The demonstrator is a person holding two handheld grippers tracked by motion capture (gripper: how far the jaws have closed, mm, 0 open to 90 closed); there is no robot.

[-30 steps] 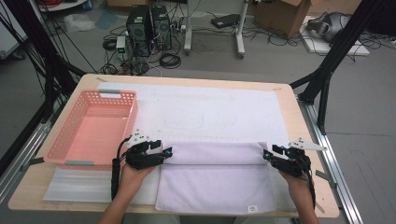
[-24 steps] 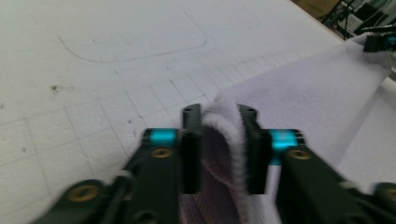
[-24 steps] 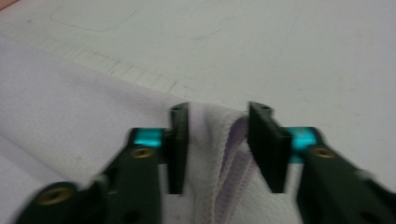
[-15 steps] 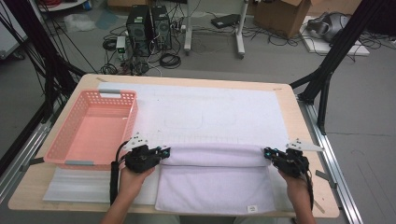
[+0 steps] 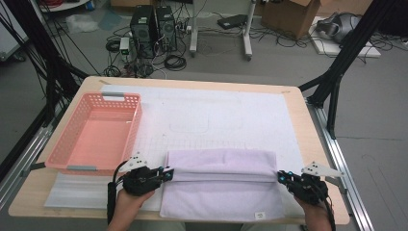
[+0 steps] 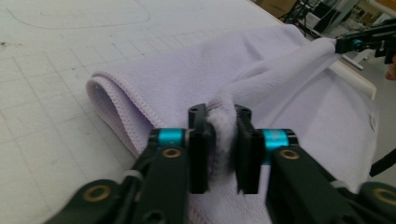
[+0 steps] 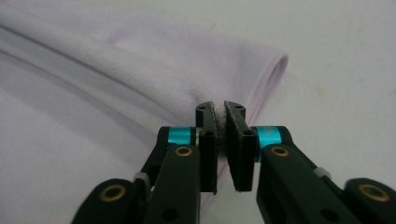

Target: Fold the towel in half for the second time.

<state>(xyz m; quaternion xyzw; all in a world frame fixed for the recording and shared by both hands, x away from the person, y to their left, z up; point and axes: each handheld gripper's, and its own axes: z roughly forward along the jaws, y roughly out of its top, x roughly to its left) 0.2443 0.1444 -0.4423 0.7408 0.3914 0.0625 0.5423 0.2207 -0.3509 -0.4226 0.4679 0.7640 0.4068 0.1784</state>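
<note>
you are pinching the lavender towel [image 5: 221,185] in both the left claw [image 6: 223,149] and right claw [image 7: 220,144], jaws having just eased slightly, dragging its folded edge nearer, so the fold is progressing.

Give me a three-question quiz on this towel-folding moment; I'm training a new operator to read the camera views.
1. True or false: the left gripper has its jaws pressed on a bunch of the lilac towel.
2. What stands at the table's left side? A) a pink basket B) a blue bucket C) a metal tray
3. Which part of the towel does the right gripper pinch?

Key:
1. True; cloth fills the gap between its jaws.
2. A, the pink basket, with nothing in it.
3. The edge of the folded-over layer at the towel's right end.
</note>
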